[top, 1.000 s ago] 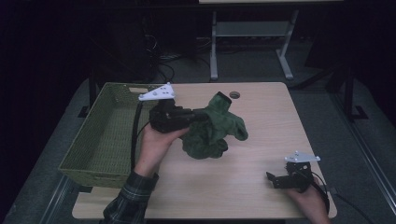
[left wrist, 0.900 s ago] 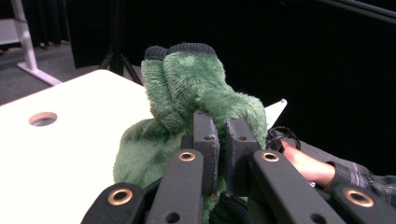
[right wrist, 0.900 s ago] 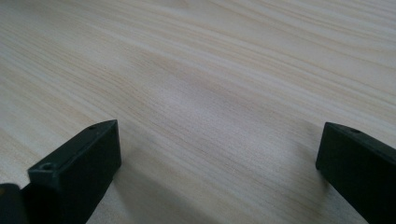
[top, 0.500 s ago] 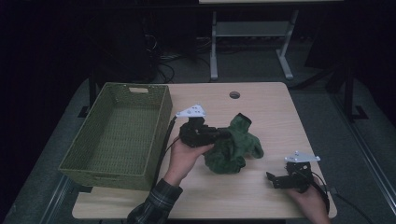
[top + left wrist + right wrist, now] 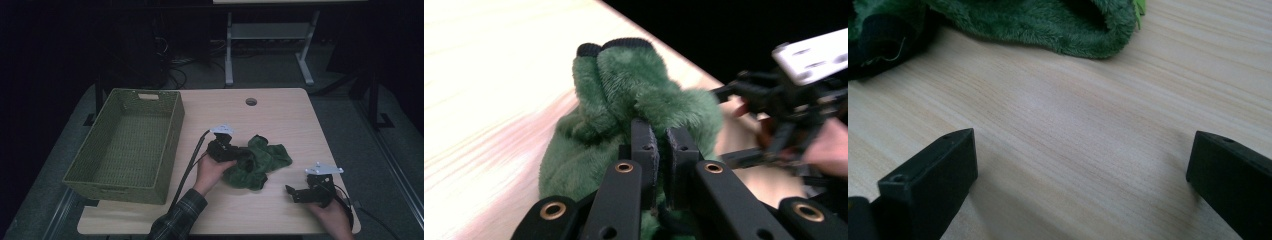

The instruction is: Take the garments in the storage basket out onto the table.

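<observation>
A fuzzy green garment (image 5: 256, 161) with black cuffs lies bunched on the middle of the wooden table (image 5: 280, 115). My left gripper (image 5: 235, 156) is shut on its left side; in the left gripper view the jaws stand nearly together with green fleece (image 5: 624, 90) pinched between them at the gripper's tip (image 5: 658, 145). My right gripper (image 5: 295, 194) rests near the table's front right edge, jaws wide apart over bare wood, apart from the garment. In the right gripper view the gripper (image 5: 1083, 165) is open and the garment's edge (image 5: 1048, 25) lies ahead of it.
A green woven basket (image 5: 172, 127) with nothing inside it stands on the left of the table. A small round hole (image 5: 251, 101) sits near the table's far edge. Dark floor, cables and a table frame lie beyond.
My left gripper has carried the green garment from beside the basket down and to the right, and the garment now lies on the table. My right gripper has stayed where it was.
</observation>
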Demonstrator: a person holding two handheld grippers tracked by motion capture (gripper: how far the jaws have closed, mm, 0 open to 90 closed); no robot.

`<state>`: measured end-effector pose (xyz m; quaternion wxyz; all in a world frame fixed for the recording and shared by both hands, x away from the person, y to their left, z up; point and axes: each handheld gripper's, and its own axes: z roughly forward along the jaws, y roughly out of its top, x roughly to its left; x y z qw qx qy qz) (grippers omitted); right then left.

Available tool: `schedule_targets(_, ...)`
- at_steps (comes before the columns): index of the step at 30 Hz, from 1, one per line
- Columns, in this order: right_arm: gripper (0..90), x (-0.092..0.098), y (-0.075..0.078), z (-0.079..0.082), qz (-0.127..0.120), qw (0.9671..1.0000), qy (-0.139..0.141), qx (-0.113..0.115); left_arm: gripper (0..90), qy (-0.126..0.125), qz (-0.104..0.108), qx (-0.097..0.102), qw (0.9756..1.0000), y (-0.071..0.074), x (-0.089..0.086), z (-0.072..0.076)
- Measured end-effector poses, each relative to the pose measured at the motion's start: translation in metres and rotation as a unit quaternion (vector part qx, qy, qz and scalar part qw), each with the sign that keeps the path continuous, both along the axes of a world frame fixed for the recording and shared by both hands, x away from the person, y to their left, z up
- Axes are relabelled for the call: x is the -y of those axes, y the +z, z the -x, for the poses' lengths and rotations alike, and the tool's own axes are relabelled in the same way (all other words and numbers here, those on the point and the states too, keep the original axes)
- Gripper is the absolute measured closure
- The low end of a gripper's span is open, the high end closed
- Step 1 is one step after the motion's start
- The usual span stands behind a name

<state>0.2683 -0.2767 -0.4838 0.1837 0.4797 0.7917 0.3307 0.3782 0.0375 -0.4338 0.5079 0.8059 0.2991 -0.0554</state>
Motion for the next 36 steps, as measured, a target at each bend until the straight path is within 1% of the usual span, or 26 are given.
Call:
schedule_targets(1,0.0,0.000,0.000,0.000,0.000,1.0000,0.000,0.000,84.9,0.000,0.000,0.000,1.0000,0.000,0.000,0.000)
schedule_targets(2,0.0,0.000,0.000,0.001,0.001,1.0000,0.001,0.000,84.9,0.003,-0.010,-0.001,0.9999,-0.008,0.003,-0.004)
schedule_targets(3,0.0,0.000,0.000,0.001,0.001,1.0000,0.001,0.000,84.9,0.003,-0.010,-0.001,0.9999,-0.008,0.003,-0.004)
schedule_targets(5,0.0,0.000,0.000,0.001,0.000,1.0000,0.000,-0.001,84.9,0.002,-0.024,0.004,0.9997,-0.014,0.005,-0.006)
schedule_targets(6,0.0,0.000,0.000,0.001,0.000,1.0000,0.000,-0.002,84.8,0.002,-0.038,0.007,0.9993,-0.017,0.006,-0.007)
schedule_targets(7,0.0,0.000,0.000,0.001,0.000,1.0000,0.000,-0.001,84.4,0.002,-0.042,0.006,0.9991,-0.020,0.007,-0.008)
schedule_targets(9,0.0,0.000,0.000,0.001,0.000,1.0000,0.000,-0.001,79.1,0.001,-0.042,0.006,0.9991,-0.021,0.007,-0.009)
schedule_targets(10,0.0,0.000,0.000,0.001,0.000,1.0000,0.001,-0.001,79.1,-0.001,-0.040,0.007,0.9992,-0.020,0.007,-0.009)
schedule_targets(12,0.0,0.000,0.000,0.001,0.000,1.0000,0.001,-0.001,68.5,-0.001,-0.039,0.011,0.9992,-0.016,0.005,-0.008)
schedule_targets(15,0.0,0.000,0.000,0.001,0.000,1.0000,0.001,-0.001,55.5,-0.007,-0.037,0.010,0.9992,-0.007,0.002,-0.004)
schedule_targets(16,0.0,0.000,0.000,0.001,-0.001,1.0000,-0.001,-0.002,50.0,-0.016,-0.043,0.015,0.9989,0.001,-0.002,0.001)
schedule_targets(17,0.0,0.000,0.000,0.001,-0.001,1.0000,-0.001,-0.002,47.9,-0.016,-0.043,0.015,0.9989,0.001,-0.002,0.001)
schedule_targets(18,0.0,0.000,0.000,0.001,0.000,1.0000,0.000,-0.002,46.5,-0.020,-0.042,0.024,0.9986,0.009,-0.006,0.006)
schedule_targets(19,0.0,0.000,0.000,0.001,0.000,1.0000,0.000,-0.002,45.7,-0.020,-0.042,0.024,0.9986,0.009,-0.006,0.006)
schedule_targets(20,0.0,0.000,0.000,0.001,0.000,1.0000,0.001,-0.001,45.1,-0.020,-0.038,0.030,0.9986,0.017,-0.012,0.012)
schedule_targets(22,0.0,0.000,0.000,0.001,0.000,1.0000,0.001,-0.001,44.8,-0.021,-0.037,0.033,0.9986,0.019,-0.014,0.014)
schedule_targets(24,0.0,0.000,0.000,0.001,0.000,1.0000,0.001,-0.001,44.9,-0.018,-0.036,0.033,0.9987,0.027,-0.019,0.020)
schedule_targets(26,0.0,0.000,0.000,0.001,0.000,1.0000,0.001,-0.001,45.5,-0.020,-0.035,0.036,0.9985,0.030,-0.022,0.025)
schedule_targets(27,0.0,0.000,0.000,0.001,0.000,1.0000,0.001,-0.001,46.2,-0.025,-0.034,0.036,0.9984,0.032,-0.024,0.030)
schedule_targets(28,0.0,0.000,0.000,0.001,0.000,1.0000,0.001,-0.001,46.9,-0.027,-0.033,0.035,0.9985,0.033,-0.025,0.034)
schedule_targets(29,0.0,0.000,0.000,0.001,0.000,1.0000,0.001,-0.001,47.2,-0.027,-0.033,0.035,0.9985,0.033,-0.025,0.034)
schedule_targets(30,0.0,0.000,0.000,0.001,0.000,1.0000,0.001,-0.001,47.2,-0.026,-0.032,0.037,0.9985,0.033,-0.025,0.042)
schedule_targets(32,0.0,0.000,0.000,0.001,0.000,1.0000,0.001,-0.001,47.7,-0.030,-0.029,0.036,0.9985,0.032,-0.025,0.048)
schedule_targets(34,0.0,0.000,0.000,0.001,0.000,1.0000,0.001,-0.001,48.0,-0.035,-0.030,0.036,0.9983,0.030,-0.023,0.054)
schedule_targets(35,0.0,0.000,0.000,0.001,0.000,1.0000,0.001,-0.001,48.1,-0.035,-0.030,0.036,0.9983,0.030,-0.023,0.054)
schedule_targets(36,0.0,0.000,0.000,0.001,0.000,1.0000,0.001,-0.001,48.1,-0.041,-0.031,0.037,0.9980,0.027,-0.021,0.060)
